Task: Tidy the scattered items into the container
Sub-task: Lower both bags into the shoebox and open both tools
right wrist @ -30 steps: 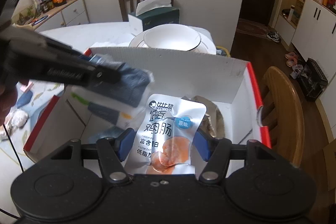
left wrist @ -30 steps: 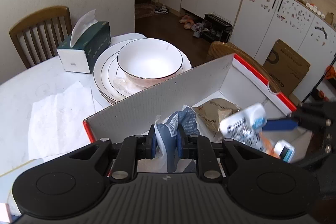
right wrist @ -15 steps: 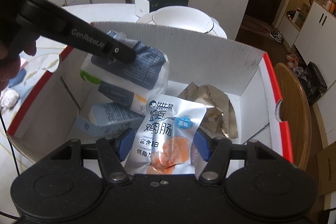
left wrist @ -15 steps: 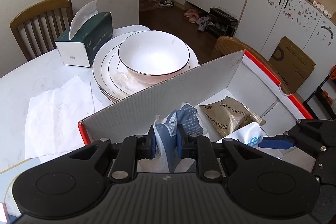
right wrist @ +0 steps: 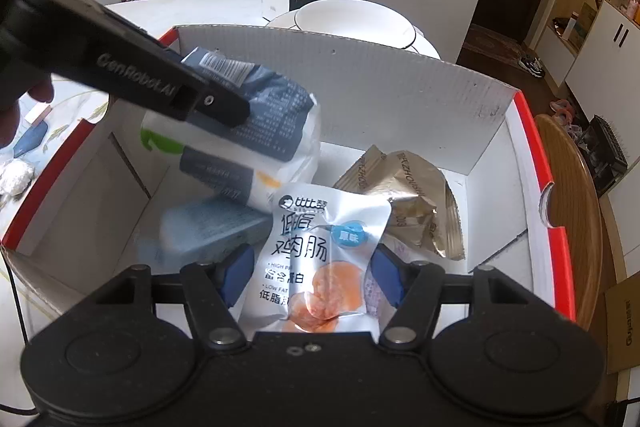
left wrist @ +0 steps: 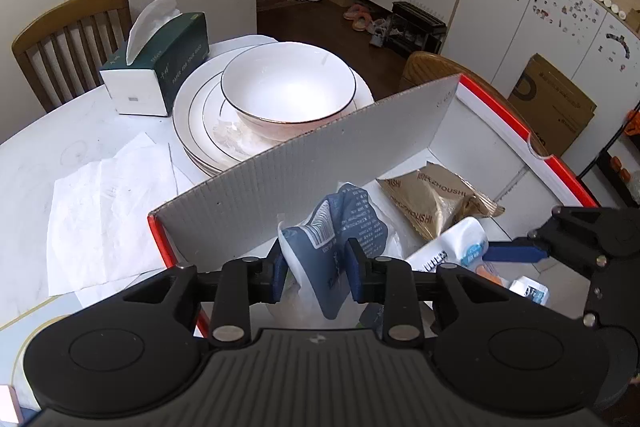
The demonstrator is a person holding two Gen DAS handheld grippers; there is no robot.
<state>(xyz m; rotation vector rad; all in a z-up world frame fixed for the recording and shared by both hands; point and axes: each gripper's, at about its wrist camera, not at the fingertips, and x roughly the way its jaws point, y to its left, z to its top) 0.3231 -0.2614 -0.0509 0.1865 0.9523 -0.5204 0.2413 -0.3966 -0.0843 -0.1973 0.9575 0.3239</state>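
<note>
My red-edged cardboard box [right wrist: 524,131] holds a gold snack bag [right wrist: 404,195] toward its far right corner. My left gripper [left wrist: 316,273], jaws just easing apart, has the blue-and-white pouch [left wrist: 340,227] between them above the box. My right gripper [right wrist: 310,277] pinches the chicken sausage packet [right wrist: 320,251] over the box floor.
</note>
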